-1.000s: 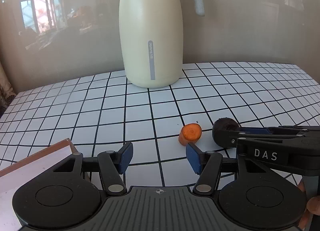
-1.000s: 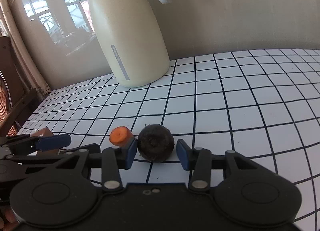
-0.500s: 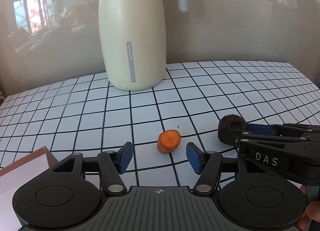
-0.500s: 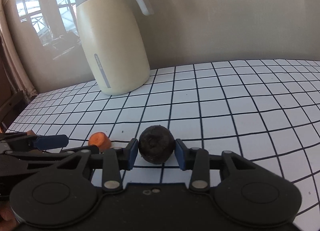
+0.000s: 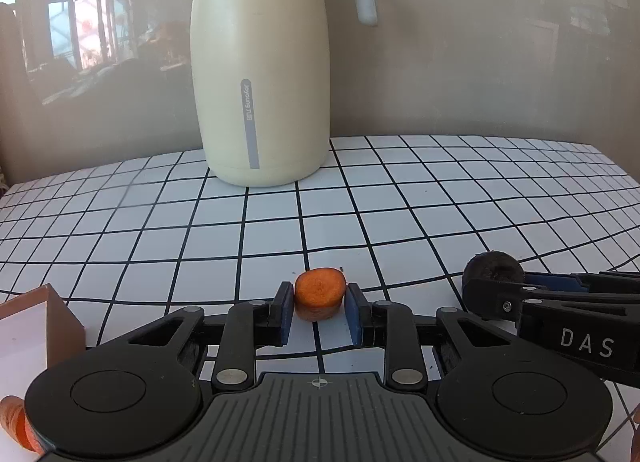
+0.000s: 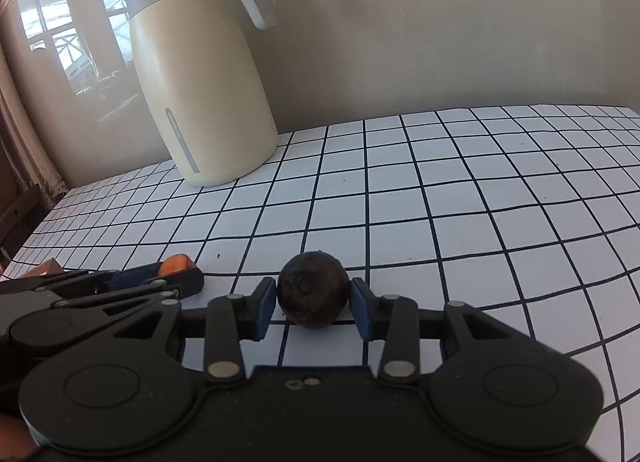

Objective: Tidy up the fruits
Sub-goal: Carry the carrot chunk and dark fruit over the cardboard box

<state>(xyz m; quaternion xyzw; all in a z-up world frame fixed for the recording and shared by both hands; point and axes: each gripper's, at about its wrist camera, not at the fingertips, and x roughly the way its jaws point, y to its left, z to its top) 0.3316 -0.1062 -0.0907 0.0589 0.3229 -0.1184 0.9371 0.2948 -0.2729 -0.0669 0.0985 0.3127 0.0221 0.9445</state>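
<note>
Two tools clenched, left tool [image 5: 319, 312] on carrot slice [image 5: 320, 292], right tool [image 6: 313, 308] on dark round fruit [image 6: 313, 289], checked tabletop [image 6: 460, 198], cream jug [image 5: 260, 74], beige wall [image 5: 480, 54].

Grid-patterned table [image 5: 440, 198], cream jug [image 5: 260, 74], carrot slice [image 5: 320, 292], dark fruit [image 6: 313, 289]

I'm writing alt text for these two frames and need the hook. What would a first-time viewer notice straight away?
A tall cream thermos jug with a grey handle dominates the back of the white black-gridded tabletop. Up front, the left claw is shut on an orange carrot slice. Beside it, the right claw grips a dark, round, rough-skinned fruit, both low on the table.
</note>
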